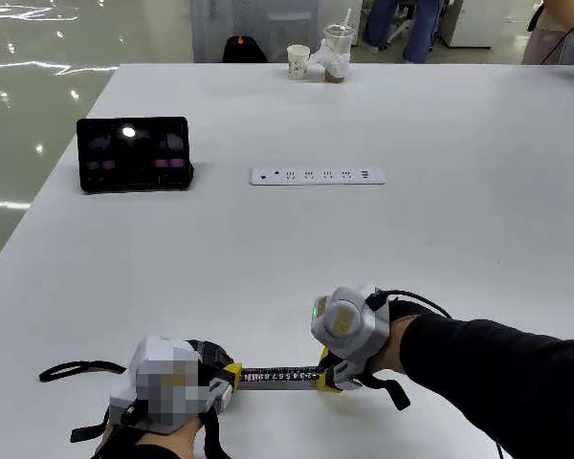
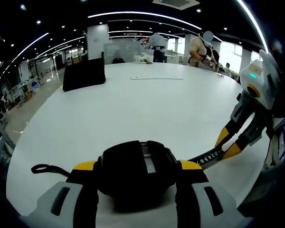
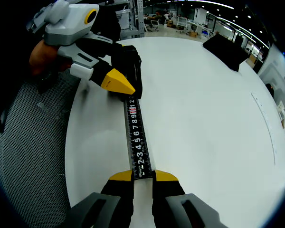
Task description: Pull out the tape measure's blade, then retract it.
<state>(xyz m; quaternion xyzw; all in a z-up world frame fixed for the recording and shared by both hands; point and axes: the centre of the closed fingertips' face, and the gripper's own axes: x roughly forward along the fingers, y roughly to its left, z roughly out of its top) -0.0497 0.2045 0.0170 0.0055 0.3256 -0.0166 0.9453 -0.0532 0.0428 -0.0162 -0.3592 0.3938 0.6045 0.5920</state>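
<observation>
Setting: white worktop [image 1: 411, 239] in an open-plan office with a glossy floor; people are standing at the far end.

- Left hand-held gripper [image 2: 137, 167]: jaws closed partway, clamping the black tape measure case [image 3: 128, 66] from both sides. The case sits on the worktop near the front edge.
- Right hand-held gripper [image 3: 143, 176]: jaws nearly together, pinching the free end of the blade [image 3: 136, 137]. The yellow tips sit on either side of the tip.
- Blade: runs straight and flat between the two hand-held grippers, just above or on the worktop. Printed numbers read from 1 up to about 12 at the case mouth, so a short stretch is out.
- Farther back, well apart from the work: dark tablet [image 1: 134, 153], white power strip [image 1: 317, 176], paper cup [image 1: 298, 60].

Progress (judgement): the pull-out is begun but looks early. Both grasps look set. Left to do: more extension if wanted, then the whole retraction.
</observation>
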